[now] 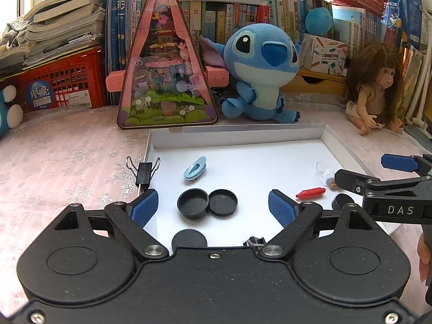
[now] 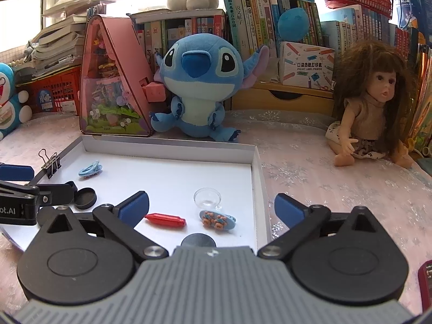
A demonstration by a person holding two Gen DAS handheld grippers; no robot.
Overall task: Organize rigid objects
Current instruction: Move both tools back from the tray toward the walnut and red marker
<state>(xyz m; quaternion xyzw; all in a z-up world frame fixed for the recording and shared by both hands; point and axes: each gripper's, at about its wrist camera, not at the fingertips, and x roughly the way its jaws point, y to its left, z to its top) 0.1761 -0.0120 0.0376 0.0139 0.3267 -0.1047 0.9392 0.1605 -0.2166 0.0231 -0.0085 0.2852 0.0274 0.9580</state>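
A shallow white box (image 1: 235,135) (image 2: 253,178) lies on the table. Inside it are two black round caps (image 1: 193,203) (image 1: 223,202) side by side, a light blue hair clip (image 1: 195,168) (image 2: 90,170), a red capsule-shaped piece (image 1: 310,193) (image 2: 165,219), a clear little dish (image 2: 207,197) and a blue clip with small bears (image 2: 218,220). A black binder clip (image 1: 143,171) (image 2: 50,162) is clamped on the box's left wall. My left gripper (image 1: 213,210) is open above the two caps, holding nothing. My right gripper (image 2: 212,206) is open wide over the red piece and the bear clip, empty.
A blue plush (image 1: 263,73), a pink triangular toy house (image 1: 164,62) and a doll (image 2: 375,100) stand behind the box, with books and red crates (image 1: 64,81) further back. Another black disc (image 1: 189,239) (image 2: 198,240) lies at the box's near side. Patterned pink cloth covers the table.
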